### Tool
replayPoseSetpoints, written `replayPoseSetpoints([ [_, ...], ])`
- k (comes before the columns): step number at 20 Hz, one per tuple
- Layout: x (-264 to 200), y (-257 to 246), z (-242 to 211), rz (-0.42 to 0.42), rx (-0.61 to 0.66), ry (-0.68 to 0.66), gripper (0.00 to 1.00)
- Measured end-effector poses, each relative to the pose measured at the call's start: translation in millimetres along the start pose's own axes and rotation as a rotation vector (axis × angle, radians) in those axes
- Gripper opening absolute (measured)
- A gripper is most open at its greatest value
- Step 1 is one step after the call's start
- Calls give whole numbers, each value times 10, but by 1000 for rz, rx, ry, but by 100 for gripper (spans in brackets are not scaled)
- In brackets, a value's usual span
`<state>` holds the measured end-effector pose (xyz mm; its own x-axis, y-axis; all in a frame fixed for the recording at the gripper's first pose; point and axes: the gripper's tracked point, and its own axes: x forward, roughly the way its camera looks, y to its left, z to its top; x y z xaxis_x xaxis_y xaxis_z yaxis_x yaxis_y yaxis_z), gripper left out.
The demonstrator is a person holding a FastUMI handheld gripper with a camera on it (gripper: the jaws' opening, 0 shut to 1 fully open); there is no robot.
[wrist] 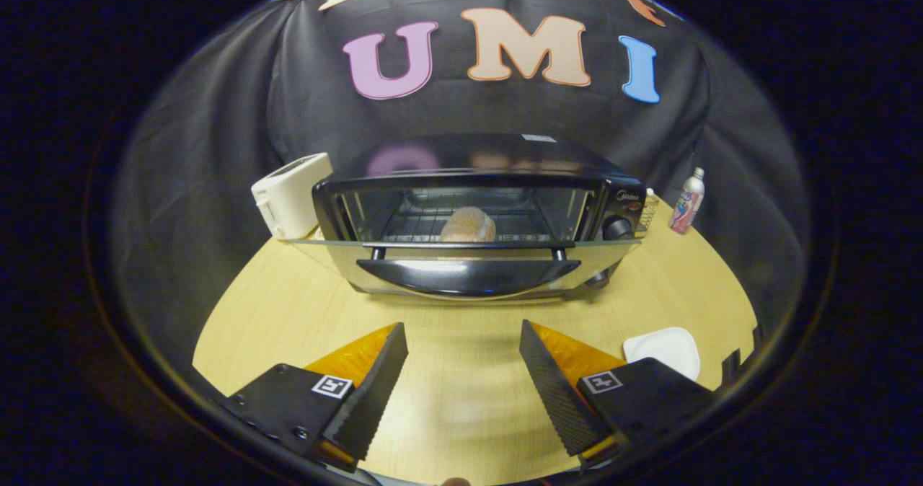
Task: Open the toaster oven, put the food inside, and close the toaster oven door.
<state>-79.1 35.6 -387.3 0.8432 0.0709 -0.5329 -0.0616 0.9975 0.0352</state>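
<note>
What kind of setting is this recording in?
Likely a staged kitchen booth: a toaster oven with its door down, a white toaster and a plate on a table. The gripper is open.

One black and silver toaster oven [476, 215] with its glass door [469, 273] folded down; one round, golden-brown bread roll [468, 225] on the wire rack inside; two dark control knobs [615, 228] visible on the oven's right panel; one white slot toaster [290, 195] just beside the oven; one silver spray bottle with a pink label [686, 201]; one white squarish plate [667, 349] on the pale wooden table [461, 399]; one gripper [464, 338] with two black, ribbed fingers [371, 392] spread apart.
</note>
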Motion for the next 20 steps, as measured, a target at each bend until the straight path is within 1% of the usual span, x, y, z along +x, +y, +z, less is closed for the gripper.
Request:
replayPoseSetpoints([
  [9,257,56,534,-11,75,-80,99],
  [12,258,23,668,-22,74,-99,99],
  [15,69,-53,983,-32,68,-157,99],
  [18,-248,-166,1502,-35,62,-248,99],
  [20,-538,-298,1893,-58,48,-317,99],
])
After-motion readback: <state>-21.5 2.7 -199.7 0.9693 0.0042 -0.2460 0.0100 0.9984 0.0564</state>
